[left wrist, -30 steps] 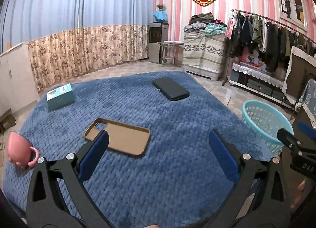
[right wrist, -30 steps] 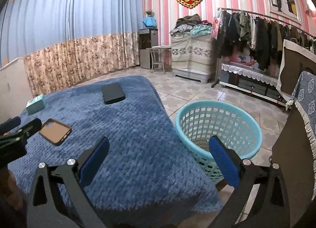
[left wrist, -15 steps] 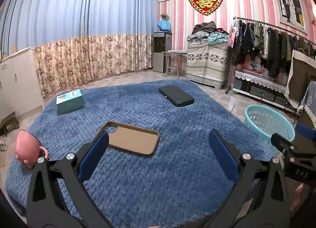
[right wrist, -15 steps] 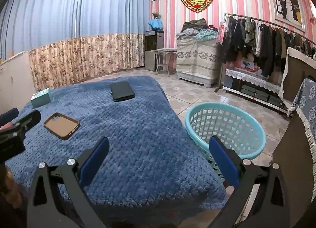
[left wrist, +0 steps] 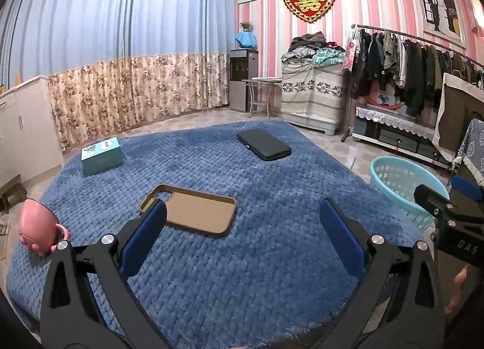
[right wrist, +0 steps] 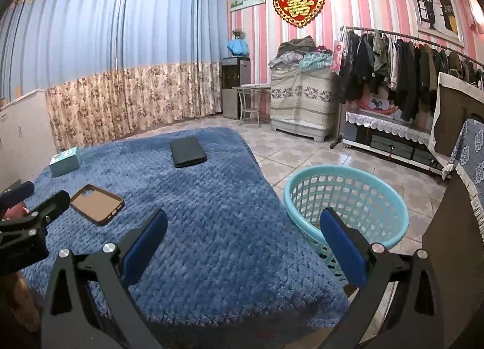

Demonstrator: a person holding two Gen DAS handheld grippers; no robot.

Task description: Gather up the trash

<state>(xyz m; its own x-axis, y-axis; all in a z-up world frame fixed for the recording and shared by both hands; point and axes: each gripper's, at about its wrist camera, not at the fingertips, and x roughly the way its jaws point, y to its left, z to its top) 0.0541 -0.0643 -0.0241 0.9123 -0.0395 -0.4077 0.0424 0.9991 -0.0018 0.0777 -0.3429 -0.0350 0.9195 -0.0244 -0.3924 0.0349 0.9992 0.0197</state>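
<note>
Left wrist view. The left gripper (left wrist: 242, 237) hovers over the blue blanket (left wrist: 272, 258), jaws spread wide and holding nothing. Just ahead of its left finger lies a brown phone case (left wrist: 193, 212), flat and hollow side up; further off are a black case (left wrist: 263, 144), a teal box (left wrist: 102, 159) and, at the left edge, a pink mug (left wrist: 37, 228) lying on its side. Which of these counts as trash cannot be told; the phone case is nearest. It is probably light, thin and slightly flexible, and the soft pile gives little room under it, so a pinch across its narrow width on the raised rim looks the best hold. The box should be light and stiff, taken across its short sides; the mug is heavier and breakable. The light blue basket (left wrist: 402, 185) stands on the floor off the blanket's right side, beside the right gripper (left wrist: 447, 197).

Right wrist view. The right gripper (right wrist: 243, 237) is level, pointing across the blanket's right edge, jaws wide apart and empty; its right finger overlaps the basket (right wrist: 348, 194), which appears nearly empty. The left gripper (right wrist: 27, 197) shows at the left margin, near the phone case (right wrist: 96, 203). The black case (right wrist: 187, 152) and teal box (right wrist: 65, 162) lie well beyond.
</note>
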